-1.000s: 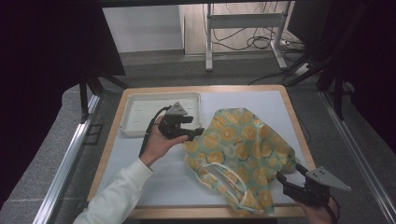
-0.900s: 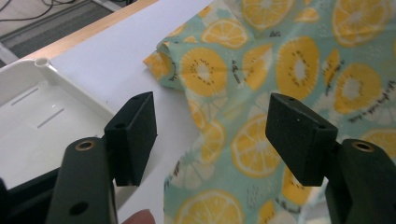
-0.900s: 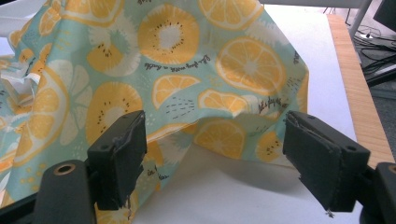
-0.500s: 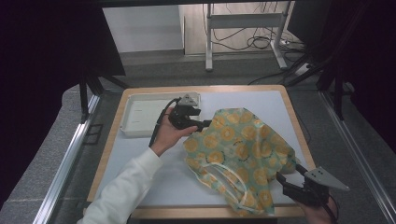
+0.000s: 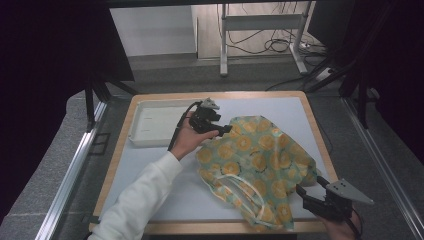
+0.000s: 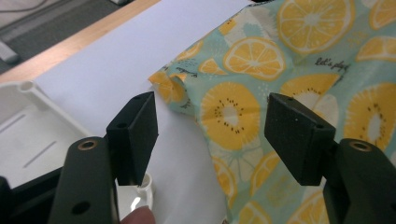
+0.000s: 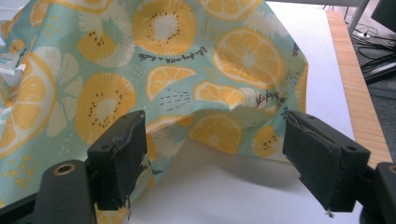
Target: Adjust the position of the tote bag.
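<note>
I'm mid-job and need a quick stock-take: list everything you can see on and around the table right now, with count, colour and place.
Cloth: one, teal with yellow citrus slices, rumpled across the table's middle and right, a white strap at its near edge.
Tray: one, white, shallow, far-left corner of the table.
Table: one, white top with a wooden rim.
Metal stand: one, pale grey, on the floor beyond the table, cables beside it.
Left tool: one, black, jaws open, at the cloth's far-left edge, holding nothing.
Right tool: one, black with a grey plate, jaws open, at the cloth's near-right edge.
Sleeve: one, white, on the left forearm.
</note>
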Demonstrator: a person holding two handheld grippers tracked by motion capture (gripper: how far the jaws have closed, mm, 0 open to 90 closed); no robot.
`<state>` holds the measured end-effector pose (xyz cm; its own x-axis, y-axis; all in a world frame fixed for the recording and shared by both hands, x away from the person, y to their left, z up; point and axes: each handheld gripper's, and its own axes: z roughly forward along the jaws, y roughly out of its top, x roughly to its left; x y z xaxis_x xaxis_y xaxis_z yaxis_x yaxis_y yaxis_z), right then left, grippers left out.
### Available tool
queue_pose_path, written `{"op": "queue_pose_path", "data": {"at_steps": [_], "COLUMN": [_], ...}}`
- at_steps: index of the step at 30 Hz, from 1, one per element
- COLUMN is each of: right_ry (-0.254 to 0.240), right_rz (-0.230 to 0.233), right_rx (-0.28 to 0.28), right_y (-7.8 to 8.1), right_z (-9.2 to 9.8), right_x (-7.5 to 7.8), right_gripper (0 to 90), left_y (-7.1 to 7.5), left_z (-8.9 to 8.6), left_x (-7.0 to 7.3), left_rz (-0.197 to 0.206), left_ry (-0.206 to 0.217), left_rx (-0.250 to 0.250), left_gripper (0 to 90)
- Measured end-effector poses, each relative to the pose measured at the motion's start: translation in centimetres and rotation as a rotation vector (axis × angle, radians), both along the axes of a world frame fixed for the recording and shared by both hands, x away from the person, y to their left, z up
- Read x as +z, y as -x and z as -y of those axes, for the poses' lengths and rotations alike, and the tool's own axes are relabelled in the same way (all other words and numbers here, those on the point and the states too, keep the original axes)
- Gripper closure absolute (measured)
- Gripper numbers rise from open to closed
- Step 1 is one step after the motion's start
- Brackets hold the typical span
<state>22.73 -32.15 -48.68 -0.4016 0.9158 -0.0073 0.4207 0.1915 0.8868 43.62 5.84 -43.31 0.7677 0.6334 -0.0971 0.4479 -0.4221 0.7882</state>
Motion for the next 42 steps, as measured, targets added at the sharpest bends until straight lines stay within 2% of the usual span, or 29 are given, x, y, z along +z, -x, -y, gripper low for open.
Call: {"op": "queue_pose_path", "data": {"at_steps": [2,8,12,14,17,19,21,23,31,42], "right_ry": [0.000,0.003,0.004,0.007,0.009,0.008,0.010,0.010,0.014,0.017], "right_rz": [-0.001,-0.007,-0.006,-0.006,-0.007,-0.006,-0.005,-0.005,-0.003,-0.001], "right_rx": [-0.001,-0.002,-0.003,-0.003,-0.004,-0.005,-0.005,-0.006,-0.009,-0.013], "right_y": [0.0,0.0,0.0,0.0,0.0,0.0,0.0,0.0,0.0,0.0], "right_z": [0.0,0.0,-0.1,-0.1,0.0,0.0,0.0,0.0,0.0,0.1], "right_x": [0.0,-0.1,-0.1,-0.1,-0.2,-0.2,-0.2,-0.2,-0.2,-0.1], "right_gripper": [21.7,21.7,21.7,21.7,21.7,21.7,21.7,21.7,21.7,21.7], "left_y": [-0.4,-1.6,-1.9,-2.0,-2.0,-2.0,-1.9,-1.6,-1.4,-1.0], "left_z": [0.3,1.5,2.4,2.8,3.2,3.3,3.4,3.3,2.8,1.8], "left_x": [-0.3,-1.8,-2.8,-3.3,-3.7,-3.9,-3.9,-3.9,-3.7,-2.9], "left_rz": [-0.012,-0.075,-0.098,-0.111,-0.125,-0.118,-0.119,-0.111,-0.105,-0.070], "left_ry": [-0.010,0.001,-0.034,-0.036,-0.044,-0.065,-0.058,-0.043,-0.030,0.000], "left_rx": [-0.005,-0.028,-0.051,-0.050,-0.064,-0.075,-0.093,-0.115,-0.107,-0.095], "left_gripper": [35.1,36.2,38.1,42.0,55.1,66.5,81.3,86.7,89.3,89.6]}}
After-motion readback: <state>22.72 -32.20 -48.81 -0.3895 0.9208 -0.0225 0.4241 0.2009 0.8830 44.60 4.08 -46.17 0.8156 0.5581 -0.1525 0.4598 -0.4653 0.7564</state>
